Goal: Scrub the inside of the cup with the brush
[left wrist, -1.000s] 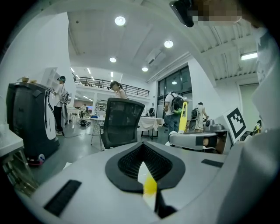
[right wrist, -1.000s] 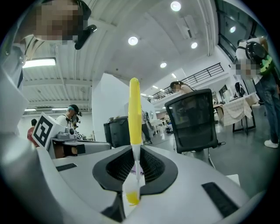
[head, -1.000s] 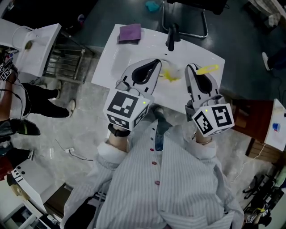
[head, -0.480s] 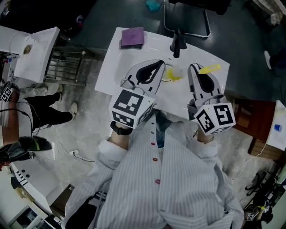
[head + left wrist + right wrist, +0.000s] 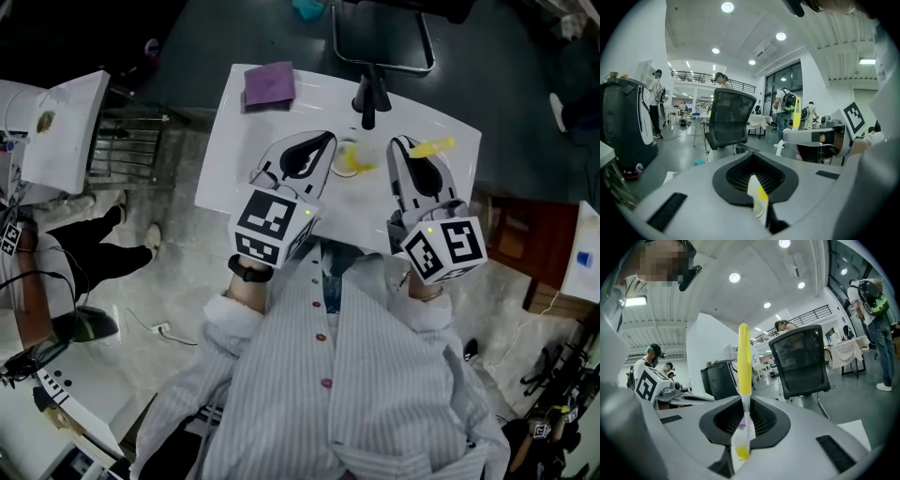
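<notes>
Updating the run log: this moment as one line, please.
left tool: shut on cup | right tool: shut on brush | brush not in cup

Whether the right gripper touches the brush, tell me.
Touching. Right gripper view: right gripper clamps the brush between its jaws, yellow handle sticking out.

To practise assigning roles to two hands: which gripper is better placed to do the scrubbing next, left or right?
Right. The right gripper is shut on the brush, beside the cup. The left gripper is shut on the cup's wall, so it probably steadies the cup.
</notes>
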Motion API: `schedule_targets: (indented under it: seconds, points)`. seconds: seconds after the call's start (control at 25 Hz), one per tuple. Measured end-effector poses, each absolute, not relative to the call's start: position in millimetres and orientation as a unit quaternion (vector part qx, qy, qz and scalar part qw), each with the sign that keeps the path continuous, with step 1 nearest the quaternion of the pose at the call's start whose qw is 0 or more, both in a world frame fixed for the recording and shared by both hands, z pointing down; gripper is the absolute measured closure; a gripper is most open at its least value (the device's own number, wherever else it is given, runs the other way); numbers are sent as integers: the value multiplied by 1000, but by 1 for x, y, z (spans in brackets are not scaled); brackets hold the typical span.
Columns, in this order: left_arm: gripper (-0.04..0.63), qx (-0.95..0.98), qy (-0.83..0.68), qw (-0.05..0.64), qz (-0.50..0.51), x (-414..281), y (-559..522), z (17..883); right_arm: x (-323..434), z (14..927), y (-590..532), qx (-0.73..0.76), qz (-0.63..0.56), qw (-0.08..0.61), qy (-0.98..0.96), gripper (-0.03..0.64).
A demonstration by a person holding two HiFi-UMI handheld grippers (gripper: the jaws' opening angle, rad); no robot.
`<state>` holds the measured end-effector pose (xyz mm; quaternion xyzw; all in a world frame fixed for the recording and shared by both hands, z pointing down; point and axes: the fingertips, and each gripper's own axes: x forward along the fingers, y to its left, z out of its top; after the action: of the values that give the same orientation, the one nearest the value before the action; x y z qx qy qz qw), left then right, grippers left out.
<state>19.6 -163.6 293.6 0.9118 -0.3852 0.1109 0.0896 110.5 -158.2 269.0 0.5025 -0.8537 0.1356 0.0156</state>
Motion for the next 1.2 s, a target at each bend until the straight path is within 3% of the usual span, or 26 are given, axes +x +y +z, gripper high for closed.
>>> schedule_targets:
  seconds: [0.92,1.2]
  points:
    - [581,915,-259,157,265,34,-167,478,121,366,-181,534,195,44,-821,558]
    - [549,909,-232,171,302,31,-168,524,125,388,-192,551,210,30,-807,558]
